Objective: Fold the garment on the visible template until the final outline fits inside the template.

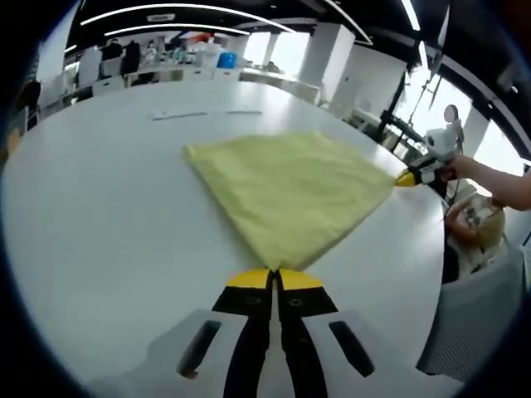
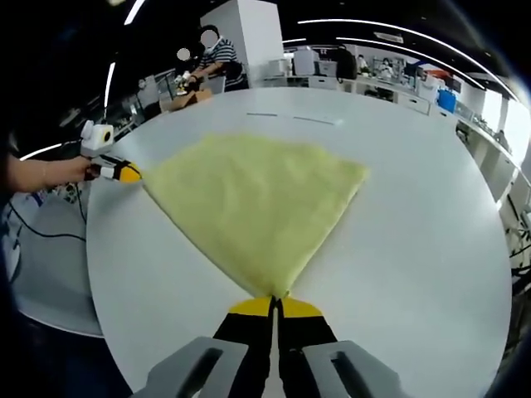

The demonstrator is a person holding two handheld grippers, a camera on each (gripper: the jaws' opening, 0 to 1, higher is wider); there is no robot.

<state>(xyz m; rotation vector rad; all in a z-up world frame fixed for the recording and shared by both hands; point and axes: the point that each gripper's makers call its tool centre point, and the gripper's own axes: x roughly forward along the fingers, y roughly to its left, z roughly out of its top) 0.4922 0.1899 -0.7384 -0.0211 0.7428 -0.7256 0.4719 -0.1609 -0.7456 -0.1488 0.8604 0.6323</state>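
Pinching neighbouring corners of the pale yellow fuzzy cloth garment (image 1: 286, 186), the left gripper (image 1: 275, 270) and right gripper (image 2: 275, 299) have their yellow-tipped jaws clenched on the fabric, and the edge between them looks pulled taut, probably to flatten it before a fold. The garment lies spread on the round white table (image 1: 99, 207), toward the person's side. No brand, label or readable writing is visible; faint lines beyond the cloth may be template marks.
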